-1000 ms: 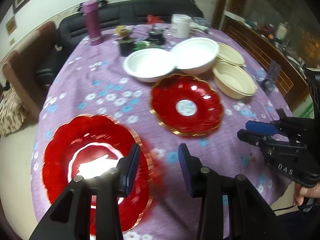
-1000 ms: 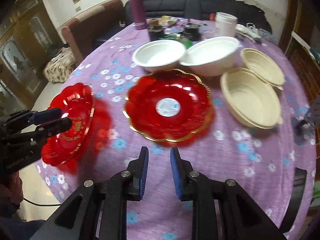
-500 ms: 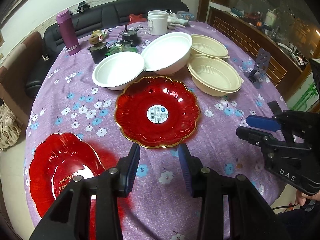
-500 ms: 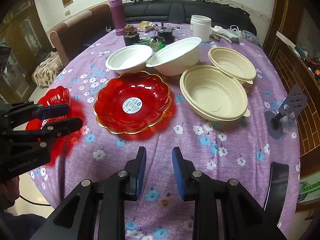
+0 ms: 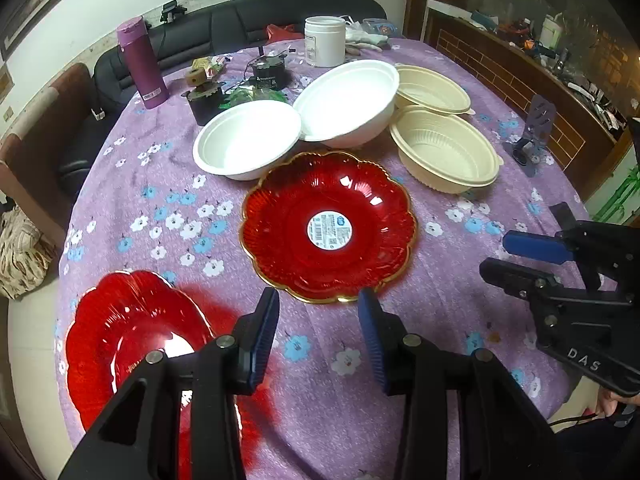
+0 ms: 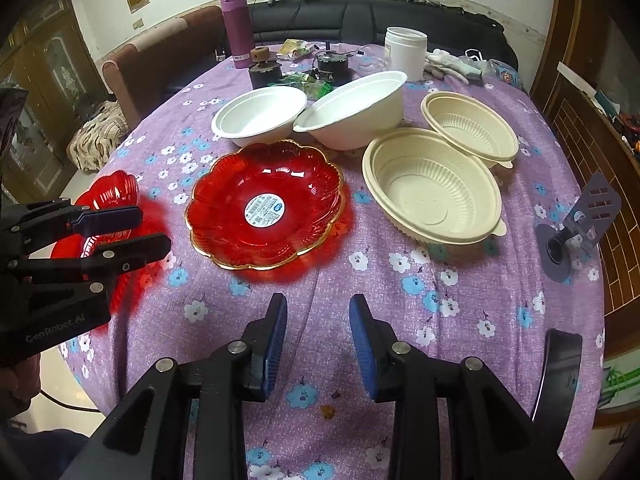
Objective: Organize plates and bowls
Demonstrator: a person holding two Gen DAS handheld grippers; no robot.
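Right gripper jaws just parted wider, nothing between, left gripper likewise empty and parted, red plate now centred ahead.

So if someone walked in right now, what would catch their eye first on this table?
Probably the glossy red scalloped plate with a gold rim and a white sticker, mid-table on the purple flowered tablecloth. A second red scalloped plate sits at the near left edge. Behind them are two white bowls and two cream ribbed plastic bowls.
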